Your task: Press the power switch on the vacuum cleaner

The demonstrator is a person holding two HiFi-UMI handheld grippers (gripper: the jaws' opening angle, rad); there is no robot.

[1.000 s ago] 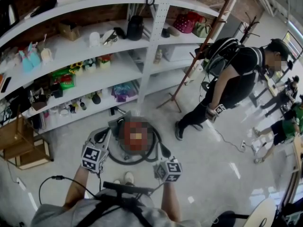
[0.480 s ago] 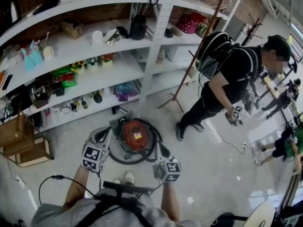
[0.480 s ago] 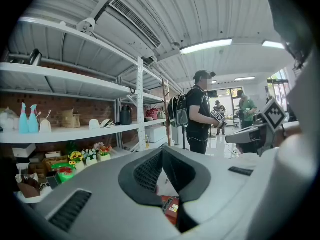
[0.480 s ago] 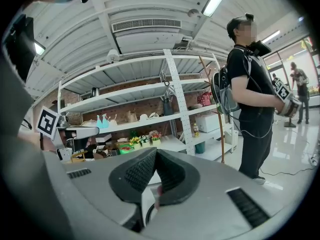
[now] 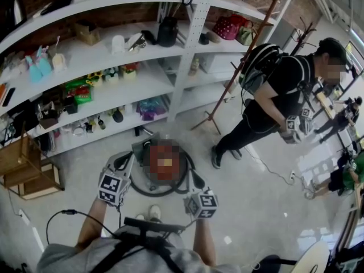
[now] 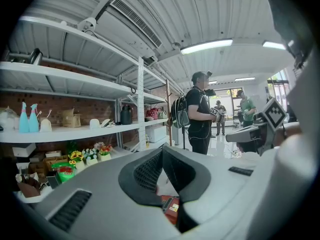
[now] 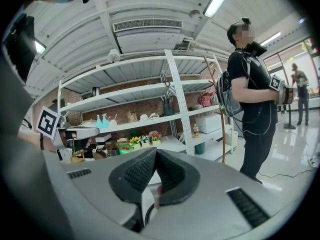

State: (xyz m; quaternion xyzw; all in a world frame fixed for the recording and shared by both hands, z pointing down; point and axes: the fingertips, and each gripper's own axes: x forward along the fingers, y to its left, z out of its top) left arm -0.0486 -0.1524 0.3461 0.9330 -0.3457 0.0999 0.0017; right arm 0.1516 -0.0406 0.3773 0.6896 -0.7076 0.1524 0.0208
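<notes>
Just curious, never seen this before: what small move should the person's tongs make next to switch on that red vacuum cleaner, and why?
Probably lower the left tongs straight down: they are closed, empty, and hang above the round red vacuum cleaner, whose body shows beneath them. The switch itself cannot be made out.

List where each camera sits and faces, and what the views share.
Head view: on the person's head, facing steeply down at the vacuum cleaner; forearms, left tool, right tool show.
Left gripper view: on the left tool, facing along its jaws toward the shelves; own jaws show.
Right gripper view: on the right tool, also toward the shelves; own jaws show.
Shared: shelves, standing person.
</notes>
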